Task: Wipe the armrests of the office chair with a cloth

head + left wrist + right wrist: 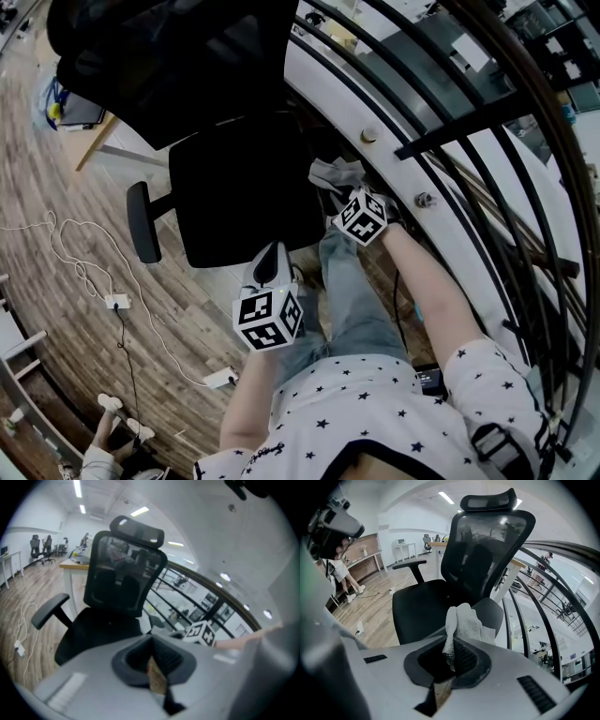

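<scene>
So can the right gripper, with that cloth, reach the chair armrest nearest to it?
Probably yes. The right gripper, shut on the cloth, sits just in front of the near armrest. Nothing shows between them, and the cloth's tip looks almost on it.

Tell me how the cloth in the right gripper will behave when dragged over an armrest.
Likely floppy: the cloth bunches in soft folds above the shut jaws of the right gripper. Probably light: one pinch holds it up. Its textured weave should drag rather than slip.
</scene>
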`<state>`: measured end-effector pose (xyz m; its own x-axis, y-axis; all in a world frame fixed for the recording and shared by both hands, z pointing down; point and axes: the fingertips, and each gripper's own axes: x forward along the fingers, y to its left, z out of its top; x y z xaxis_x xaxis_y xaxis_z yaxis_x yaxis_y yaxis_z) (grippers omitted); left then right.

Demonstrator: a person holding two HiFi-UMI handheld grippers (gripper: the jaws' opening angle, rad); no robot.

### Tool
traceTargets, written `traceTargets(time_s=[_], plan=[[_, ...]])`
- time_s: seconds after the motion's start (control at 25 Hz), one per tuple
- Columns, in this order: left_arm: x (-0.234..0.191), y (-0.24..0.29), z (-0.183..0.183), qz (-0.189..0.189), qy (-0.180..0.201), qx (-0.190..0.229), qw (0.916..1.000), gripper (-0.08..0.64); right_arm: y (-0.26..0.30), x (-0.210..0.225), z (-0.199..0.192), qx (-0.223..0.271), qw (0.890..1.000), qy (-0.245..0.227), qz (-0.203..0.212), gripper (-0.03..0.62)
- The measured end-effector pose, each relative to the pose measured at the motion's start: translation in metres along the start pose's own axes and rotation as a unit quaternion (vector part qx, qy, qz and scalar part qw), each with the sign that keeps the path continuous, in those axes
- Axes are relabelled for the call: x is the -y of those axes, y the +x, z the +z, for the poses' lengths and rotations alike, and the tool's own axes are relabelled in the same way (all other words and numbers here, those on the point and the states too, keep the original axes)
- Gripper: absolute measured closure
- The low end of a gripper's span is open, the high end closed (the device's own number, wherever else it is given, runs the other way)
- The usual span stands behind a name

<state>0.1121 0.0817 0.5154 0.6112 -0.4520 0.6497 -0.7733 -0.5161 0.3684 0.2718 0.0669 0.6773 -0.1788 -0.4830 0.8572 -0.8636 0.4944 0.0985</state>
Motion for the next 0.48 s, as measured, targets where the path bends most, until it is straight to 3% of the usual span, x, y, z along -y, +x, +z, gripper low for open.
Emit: traceTargets(time_s=[0.48], plan=[[0.001, -0.012, -0.008, -0.006, 0.0, 0.001, 1.0, 0.554, -0.009, -0.021, -0.008, 0.001, 1.0, -0.007, 0.0, 0.566]])
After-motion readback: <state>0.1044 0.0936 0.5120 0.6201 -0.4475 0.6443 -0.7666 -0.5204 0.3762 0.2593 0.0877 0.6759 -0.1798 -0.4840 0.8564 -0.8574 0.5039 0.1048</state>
